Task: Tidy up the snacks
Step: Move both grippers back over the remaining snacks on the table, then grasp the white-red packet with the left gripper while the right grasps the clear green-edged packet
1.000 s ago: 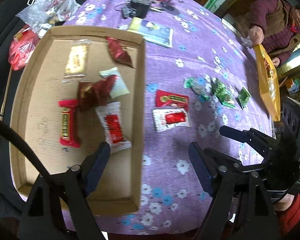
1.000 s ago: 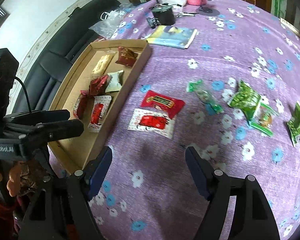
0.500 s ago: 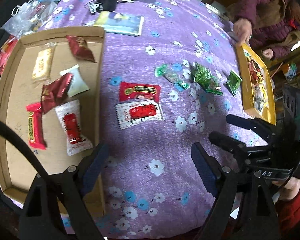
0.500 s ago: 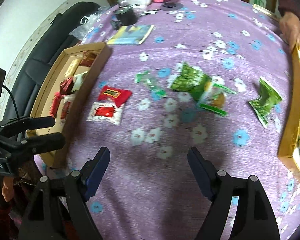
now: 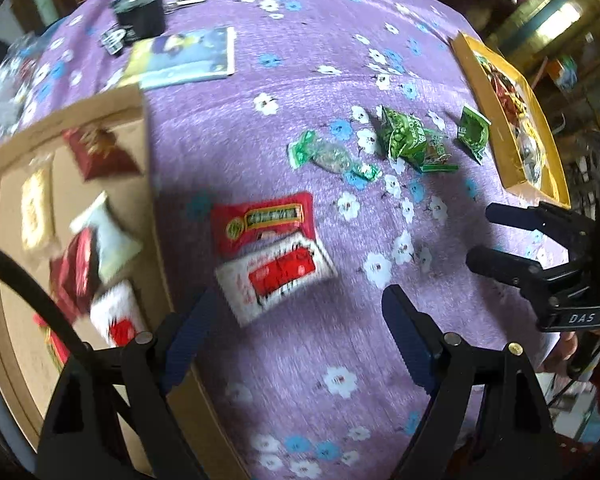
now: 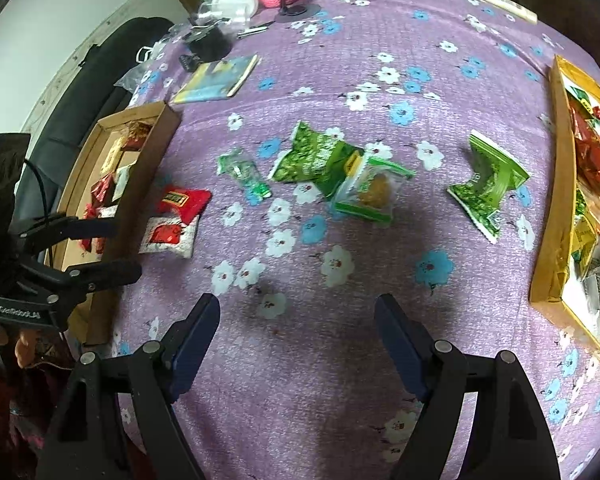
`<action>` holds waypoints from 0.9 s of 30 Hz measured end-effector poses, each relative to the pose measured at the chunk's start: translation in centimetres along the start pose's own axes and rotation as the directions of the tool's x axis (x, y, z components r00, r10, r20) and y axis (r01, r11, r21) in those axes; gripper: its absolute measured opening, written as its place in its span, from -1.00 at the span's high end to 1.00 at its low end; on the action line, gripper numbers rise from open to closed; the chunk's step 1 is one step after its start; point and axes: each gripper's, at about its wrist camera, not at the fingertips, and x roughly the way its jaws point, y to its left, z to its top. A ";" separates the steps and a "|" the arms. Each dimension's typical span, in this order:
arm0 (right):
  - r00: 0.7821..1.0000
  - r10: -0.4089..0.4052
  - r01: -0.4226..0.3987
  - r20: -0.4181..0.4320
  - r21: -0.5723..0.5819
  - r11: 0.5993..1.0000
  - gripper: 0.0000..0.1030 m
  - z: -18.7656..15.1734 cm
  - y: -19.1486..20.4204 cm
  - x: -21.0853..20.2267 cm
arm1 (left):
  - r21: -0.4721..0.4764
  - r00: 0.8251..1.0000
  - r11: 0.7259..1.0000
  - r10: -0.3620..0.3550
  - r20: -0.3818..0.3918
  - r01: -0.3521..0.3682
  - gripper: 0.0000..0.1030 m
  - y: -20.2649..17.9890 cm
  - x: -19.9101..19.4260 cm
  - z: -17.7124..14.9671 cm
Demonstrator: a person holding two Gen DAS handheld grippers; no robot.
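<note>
Both the left claw [image 5: 296, 328] and the right claw [image 6: 296, 332] gape empty above the purple flowered counter [image 6: 380, 80], where red snack packets [image 5: 264, 224] lie beside the brown cardboard tray [image 5: 148, 168] and green ones [image 6: 320, 160] lie mid-cloth.

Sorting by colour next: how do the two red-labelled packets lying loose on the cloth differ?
The red packet is red all over with a yellow-green label strip; the white packet is white with a red centre panel. The red one lies farther from the tongs and overlaps the white one's edge. Both lie flat beside the cardboard tray.
</note>
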 end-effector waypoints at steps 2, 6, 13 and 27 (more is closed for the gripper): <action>1.000 -0.009 0.009 0.006 0.010 1.000 -0.55 0.3 -0.3 0.1 | 0.013 1.000 1.000 0.000 -0.007 0.000 -0.66 0.2 0.7 0.9; 0.999 -0.042 0.042 0.021 0.018 0.999 -0.55 1.4 -1.2 0.3 | 0.041 1.000 0.999 -0.005 -0.017 0.006 -0.66 0.6 1.7 2.3; 0.994 -0.107 0.105 0.017 0.087 0.991 -0.42 3.7 -3.6 1.4 | 0.064 0.996 0.997 -0.049 -0.073 0.054 -0.66 0.7 3.5 2.6; 0.989 -0.144 0.148 -0.038 0.107 0.983 0.09 7.1 -3.0 4.2 | 0.123 0.993 0.990 -0.049 -0.110 0.063 -0.50 -2.0 3.8 0.7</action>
